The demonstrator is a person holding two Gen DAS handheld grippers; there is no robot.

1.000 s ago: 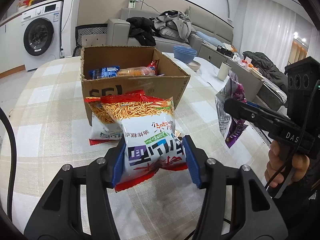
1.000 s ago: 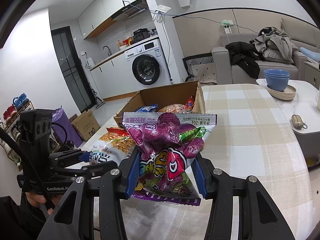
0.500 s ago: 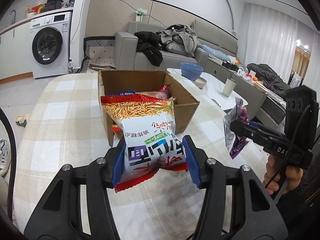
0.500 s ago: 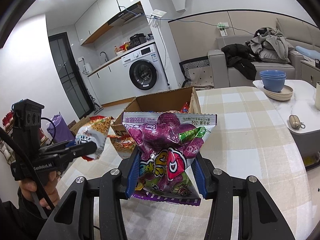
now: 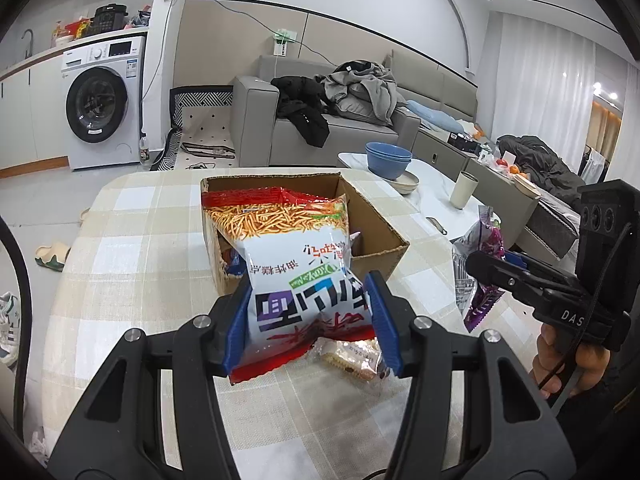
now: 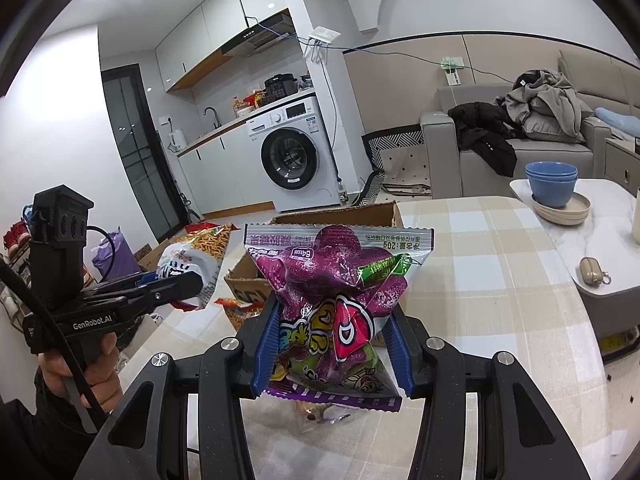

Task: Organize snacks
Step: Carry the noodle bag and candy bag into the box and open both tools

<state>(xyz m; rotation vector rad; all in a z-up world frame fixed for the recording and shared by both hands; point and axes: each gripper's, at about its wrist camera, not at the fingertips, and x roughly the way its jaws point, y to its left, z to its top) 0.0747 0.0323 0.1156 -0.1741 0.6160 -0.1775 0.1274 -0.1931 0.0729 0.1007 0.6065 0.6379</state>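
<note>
My left gripper point(image 5: 310, 320) is shut on a white and orange bag of snack sticks point(image 5: 292, 264) and holds it above the table, in front of an open cardboard box point(image 5: 380, 232). My right gripper point(image 6: 330, 344) is shut on a purple snack bag point(image 6: 336, 296), held up to the right of the box point(image 6: 376, 212). The left gripper with its bag point(image 6: 192, 256) shows in the right wrist view, and the right gripper with the purple bag point(image 5: 480, 264) shows in the left wrist view. A small clear biscuit packet point(image 5: 348, 356) lies on the checked tablecloth under the left bag.
Other snack packets lie in the box and beside it point(image 6: 236, 308). A marble side table point(image 5: 432, 200) to the right holds blue bowls point(image 5: 388, 158) and a cup point(image 5: 464, 190). A sofa and a washing machine stand beyond the table.
Both grippers have risen with their bags. The stick bag has left the table by the box front and hangs higher, uncovering the biscuit packet.
</note>
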